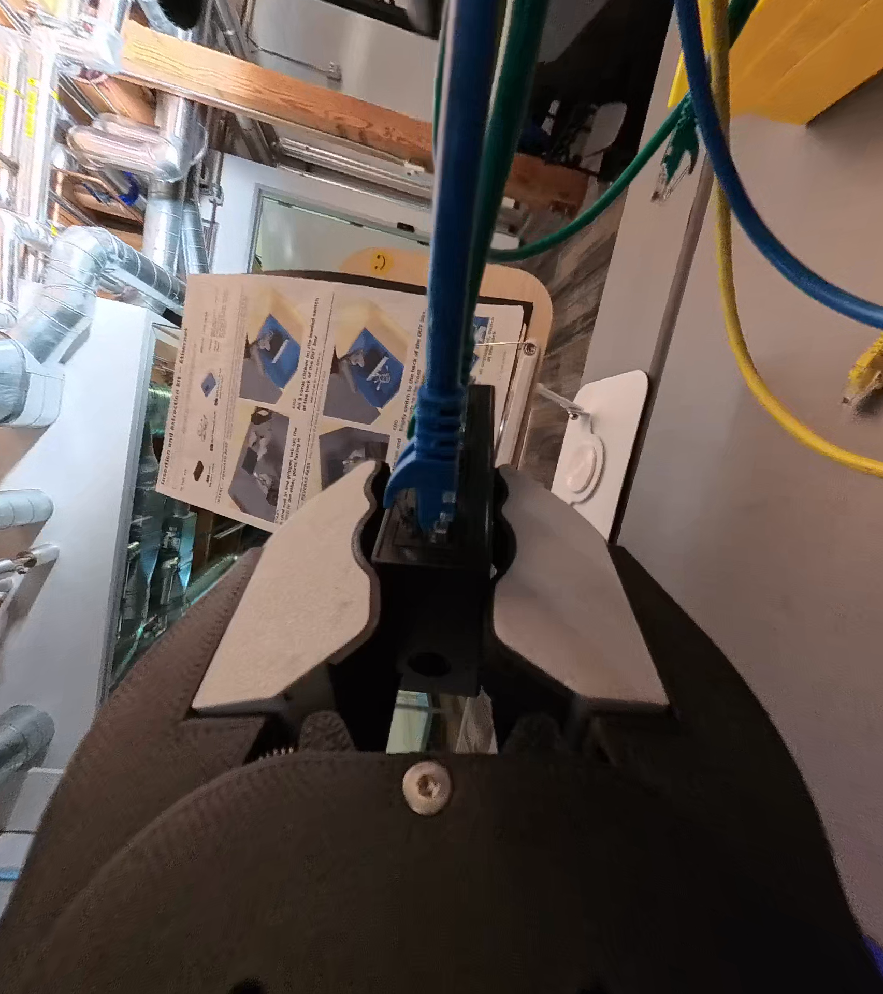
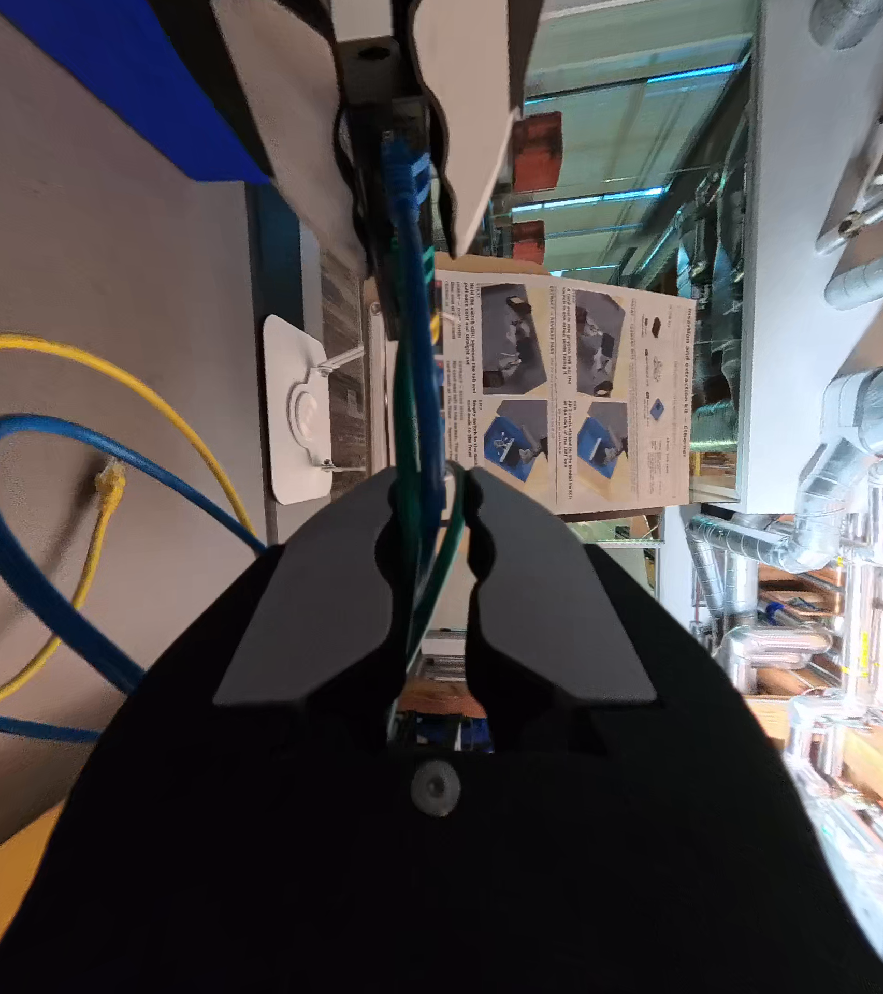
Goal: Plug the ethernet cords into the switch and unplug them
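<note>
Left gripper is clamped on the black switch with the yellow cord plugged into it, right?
Not quite. The left gripper is clamped on the black switch, but the cord plugged into it is blue, as the left wrist view shows.

On the grey surface (image 1: 805, 591) lie loops of yellow cord (image 1: 783, 430) and blue cord (image 1: 751, 236), a white plate (image 1: 606, 446), and a yellow box (image 1: 805, 59).

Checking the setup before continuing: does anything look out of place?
Only loose ends: the yellow plug and green plug hang unplugged. The blue plug sits in the switch, held by the left gripper.
</note>
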